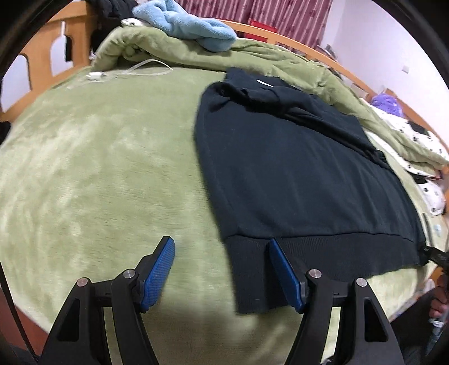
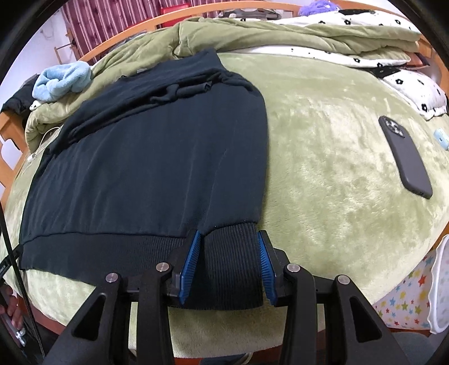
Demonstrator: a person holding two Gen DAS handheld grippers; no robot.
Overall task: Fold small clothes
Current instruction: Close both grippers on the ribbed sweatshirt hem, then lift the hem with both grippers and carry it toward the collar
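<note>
A dark navy sweater (image 1: 280, 174) (image 2: 157, 157) lies flat on the green plush blanket (image 1: 98, 168) (image 2: 322, 168). Its sleeves are folded across the upper part and its ribbed hem faces me. My left gripper (image 1: 221, 242) is open wide at the hem's left corner. One blue pad (image 1: 283, 275) rests on the ribbing and the other pad (image 1: 158, 272) is over bare blanket. My right gripper (image 2: 228, 233) straddles the hem's right corner. The ribbed band (image 2: 231, 269) lies flat between its blue pads, not bunched or pinched.
A dark phone (image 2: 404, 157) lies on the blanket right of the sweater. A light blue towel (image 1: 185, 22) and a rolled green quilt (image 1: 146, 47) sit at the far side, with a white charger cable (image 1: 123, 73). A flower-print cover (image 2: 364, 56) and the wooden bed frame (image 1: 42, 47) border the area.
</note>
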